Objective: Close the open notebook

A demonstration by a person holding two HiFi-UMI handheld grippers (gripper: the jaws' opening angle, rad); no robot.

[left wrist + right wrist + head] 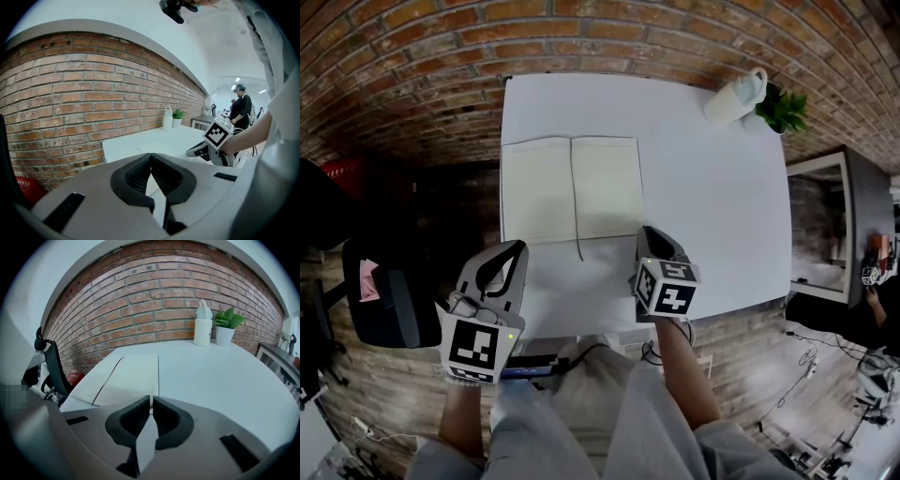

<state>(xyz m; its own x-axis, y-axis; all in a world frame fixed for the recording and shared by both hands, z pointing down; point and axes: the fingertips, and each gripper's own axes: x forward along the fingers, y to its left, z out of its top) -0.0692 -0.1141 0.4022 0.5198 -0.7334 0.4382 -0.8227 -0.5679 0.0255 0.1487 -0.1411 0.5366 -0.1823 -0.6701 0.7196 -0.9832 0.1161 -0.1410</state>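
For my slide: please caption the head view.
Right gripper pinches the open notebook by its near right corner; left gripper is shut, empty.

- From the head, steeply down onto the white rectangular tabletop [712, 216], with the red brick wall [581, 37] along the top edge and the left tongs [518, 247] and right tongs [649, 232] low in the picture.
- From the left tongs, low at the tabletop's near left edge, facing across it toward the wall and the right tongs [189, 152].
- From the right tongs, low and close over the open cream-paged notebook [131, 376], facing the wall.
- Shared by all three: tabletop, wall, white spouted bottle [734, 97] and green potted plant [783, 108] at the far right corner.
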